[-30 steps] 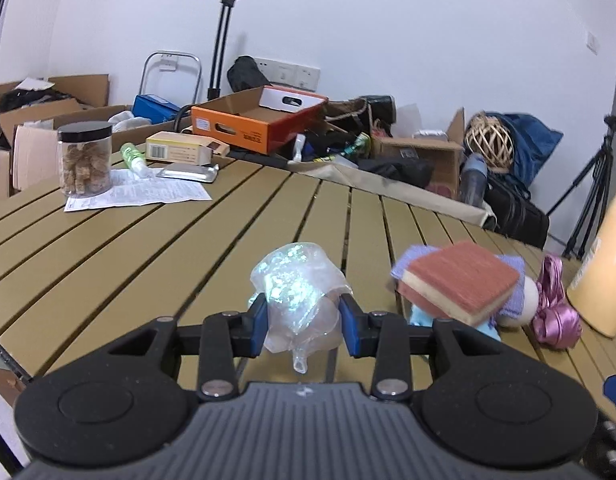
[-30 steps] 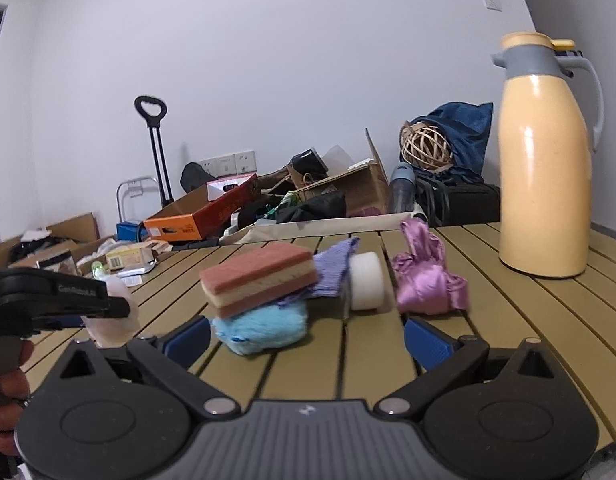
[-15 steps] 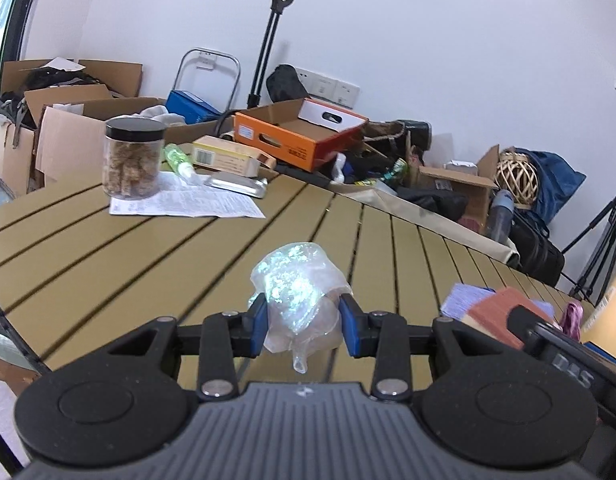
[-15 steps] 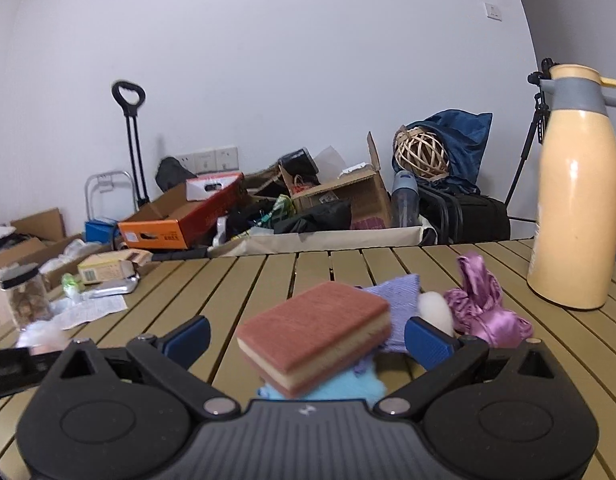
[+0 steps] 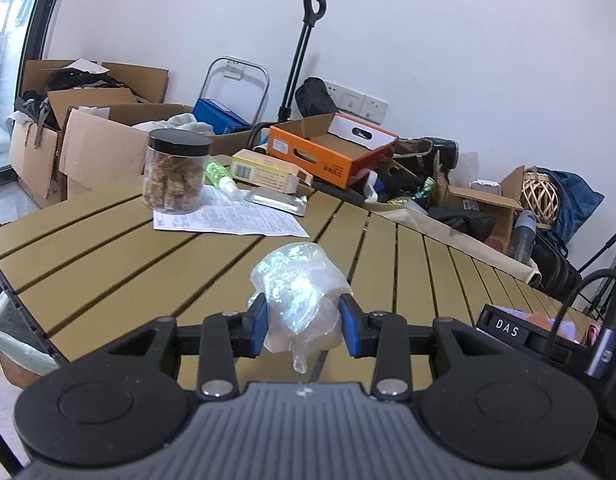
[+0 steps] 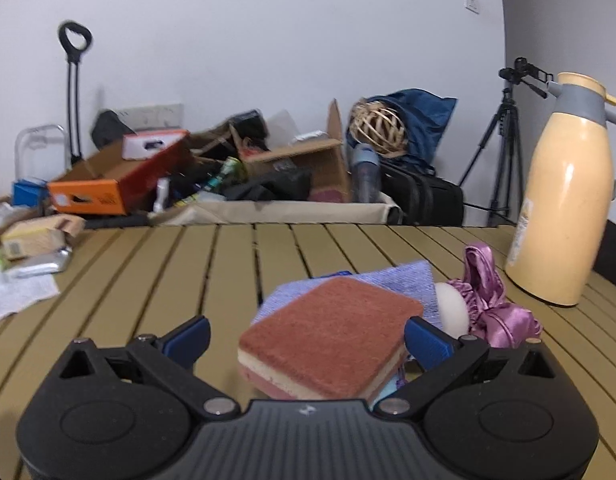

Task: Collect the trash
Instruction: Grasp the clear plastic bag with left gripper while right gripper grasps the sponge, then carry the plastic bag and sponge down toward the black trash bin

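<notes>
My left gripper [image 5: 302,324] is shut on a crumpled clear plastic wrapper [image 5: 297,300] and holds it above the slatted wooden table [image 5: 107,264]. A lined trash bin [image 5: 11,340] shows below the table's left edge. My right gripper [image 6: 305,338] is open, its blue fingertips [image 6: 187,338] on either side of a red-topped sponge [image 6: 328,340]. The sponge lies on a purple cloth [image 6: 404,284] and a blue cloth [image 6: 390,388]. A white roll [image 6: 452,312] and a crumpled pink satin piece [image 6: 492,308] lie to its right.
A jar with a black lid [image 5: 175,176], a printed paper sheet [image 5: 227,220], a small green bottle [image 5: 219,174], a yellow box [image 5: 263,170] and a foil pack [image 5: 275,200] sit at the table's far left. A cream thermos jug [image 6: 568,220] stands at the right. Cardboard boxes and clutter lie behind.
My left gripper has swung left with the wrapper, away from the sponge pile and towards the table's left edge. My right gripper has moved in around the sponge.
</notes>
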`<state>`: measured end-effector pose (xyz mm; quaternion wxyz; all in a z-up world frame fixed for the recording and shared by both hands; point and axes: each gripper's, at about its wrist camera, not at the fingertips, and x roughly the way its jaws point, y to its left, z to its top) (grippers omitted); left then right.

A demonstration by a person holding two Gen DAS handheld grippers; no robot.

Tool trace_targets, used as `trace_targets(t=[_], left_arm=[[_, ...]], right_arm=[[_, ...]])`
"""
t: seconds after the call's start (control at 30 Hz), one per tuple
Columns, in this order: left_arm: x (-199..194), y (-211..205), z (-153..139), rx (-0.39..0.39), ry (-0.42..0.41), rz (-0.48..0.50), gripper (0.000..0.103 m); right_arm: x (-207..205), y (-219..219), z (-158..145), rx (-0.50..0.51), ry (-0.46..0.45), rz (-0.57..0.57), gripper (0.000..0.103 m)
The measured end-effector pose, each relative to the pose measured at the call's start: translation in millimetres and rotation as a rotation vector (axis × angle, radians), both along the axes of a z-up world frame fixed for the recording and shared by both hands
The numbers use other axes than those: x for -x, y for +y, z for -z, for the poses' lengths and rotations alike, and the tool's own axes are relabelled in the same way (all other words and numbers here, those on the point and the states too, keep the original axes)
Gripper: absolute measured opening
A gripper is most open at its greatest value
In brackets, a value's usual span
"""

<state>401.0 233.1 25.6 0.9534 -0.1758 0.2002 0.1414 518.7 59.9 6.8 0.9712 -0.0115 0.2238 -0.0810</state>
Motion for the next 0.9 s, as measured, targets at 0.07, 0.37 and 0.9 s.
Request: trace_targets(t=[0.07, 0.37, 0.9], left_arm=[[1.7, 4.4, -0.2, 0.005, 0.000, -0.008, 0.037], [7.0, 16.4, -1.4, 0.024, -0.006, -0.031, 0.037], [11.8, 22.8, -2.5, 0.036, -0.010, -0.036, 0.037]], right_arm=[[-4.5, 1.7, 2.0, 0.012, 0.013, 0.026, 0.103], [-20.8, 1.8, 4.0, 0.030, 0.081, 0.097, 0.103], [-16.4, -13.9, 5.1, 0.007, 0.111, 0.054, 0.089]])
